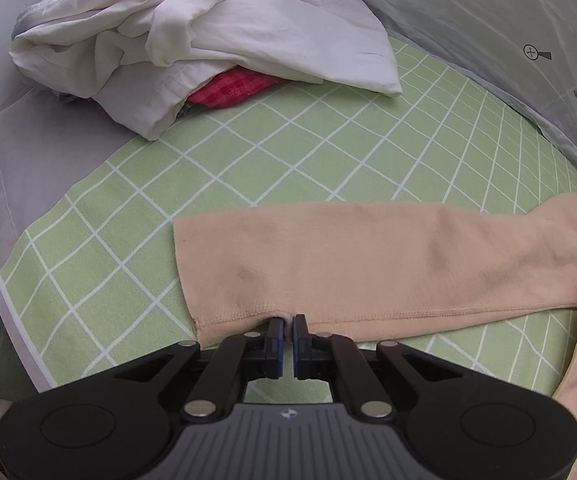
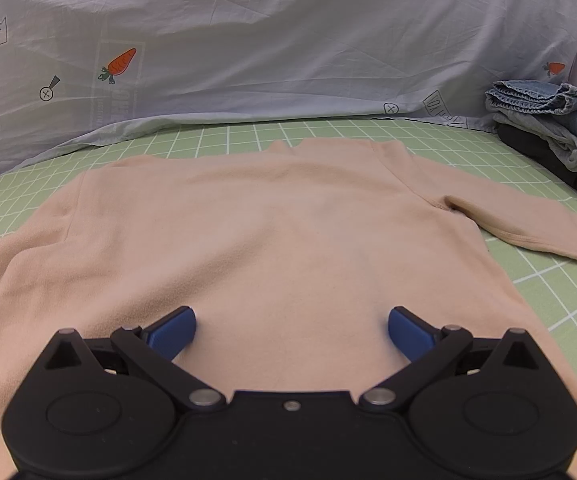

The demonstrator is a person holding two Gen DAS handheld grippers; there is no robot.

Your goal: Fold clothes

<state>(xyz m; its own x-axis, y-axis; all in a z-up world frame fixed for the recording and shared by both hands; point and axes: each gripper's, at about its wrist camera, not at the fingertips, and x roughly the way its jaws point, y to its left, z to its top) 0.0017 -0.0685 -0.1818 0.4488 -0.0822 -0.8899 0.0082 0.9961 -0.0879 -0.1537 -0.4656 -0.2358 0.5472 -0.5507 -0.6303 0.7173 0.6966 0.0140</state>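
A beige long-sleeved top lies flat on the green checked mat, collar at the far side. In the left wrist view its left sleeve stretches across the mat. My left gripper is shut on the near seam edge of that sleeve. My right gripper is open, its blue fingers spread wide just over the lower middle of the top's body. The top's right sleeve runs out to the right.
A heap of white clothes over a red checked cloth lies at the mat's far left. Folded jeans and dark clothes are stacked at the far right. A grey carrot-print sheet rises behind the mat.
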